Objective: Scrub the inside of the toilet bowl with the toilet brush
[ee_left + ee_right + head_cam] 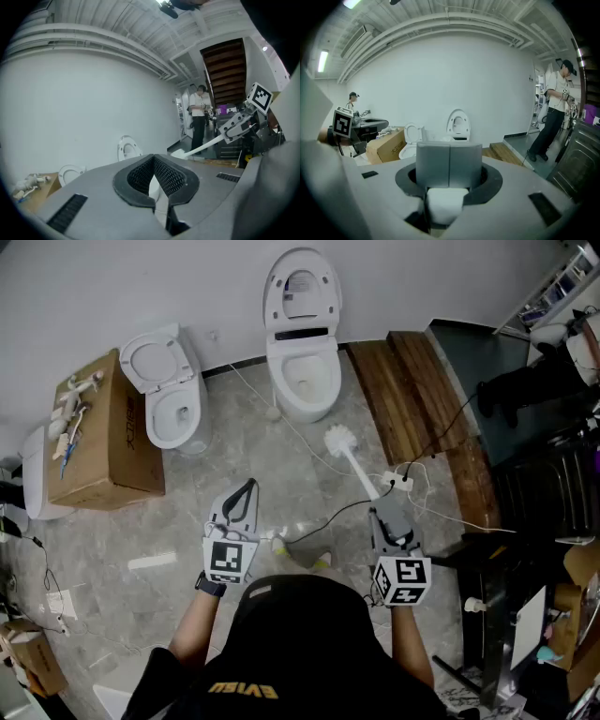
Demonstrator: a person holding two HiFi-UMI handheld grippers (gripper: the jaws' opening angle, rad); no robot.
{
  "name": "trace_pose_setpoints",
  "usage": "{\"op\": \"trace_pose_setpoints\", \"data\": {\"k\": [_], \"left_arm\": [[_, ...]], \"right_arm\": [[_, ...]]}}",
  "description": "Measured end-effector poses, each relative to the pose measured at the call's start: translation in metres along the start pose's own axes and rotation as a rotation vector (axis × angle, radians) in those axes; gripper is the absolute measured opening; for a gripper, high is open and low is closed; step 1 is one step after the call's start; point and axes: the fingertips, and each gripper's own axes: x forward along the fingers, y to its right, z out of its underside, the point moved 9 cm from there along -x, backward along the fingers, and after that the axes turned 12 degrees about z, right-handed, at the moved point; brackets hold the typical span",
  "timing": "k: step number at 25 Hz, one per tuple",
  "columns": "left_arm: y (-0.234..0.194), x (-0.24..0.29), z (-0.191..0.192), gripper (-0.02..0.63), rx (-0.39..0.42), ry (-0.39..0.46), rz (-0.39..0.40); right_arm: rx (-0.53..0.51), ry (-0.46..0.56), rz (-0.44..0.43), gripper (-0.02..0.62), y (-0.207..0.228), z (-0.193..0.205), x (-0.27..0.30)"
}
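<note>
Approach step: my right gripper (pixel 381 506) clamps the toilet brush (pixel 339 439) handle; left gripper (pixel 249 484) closed, empty; next I'd carry the bristles into the toilet bowl (pixel 279 381).

Bright, even light comes from a ceiling tube lamp (pixel 322 61); shadows are soft. Both gripper views bulge, with black vignetted corners.

- You wear a black top (pixel 300 643) with yellow lettering.
- A black band (pixel 210 585) circles your left wrist.
- Your left gripper (pixel 247 487) and right gripper (pixel 382 508) are grey, each bearing a black-and-white marker cube.
</note>
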Motion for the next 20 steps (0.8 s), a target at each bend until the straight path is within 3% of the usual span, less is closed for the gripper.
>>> {"op": "trace_pose_setpoints", "data": {"k": [20], "left_arm": [[-0.026, 0.002, 0.012, 0.018, -0.025, -0.019, -0.061]], "right_arm": [[-0.005, -0.019, -0.02, 0.16, -0.003, -0.009, 0.029]]}}
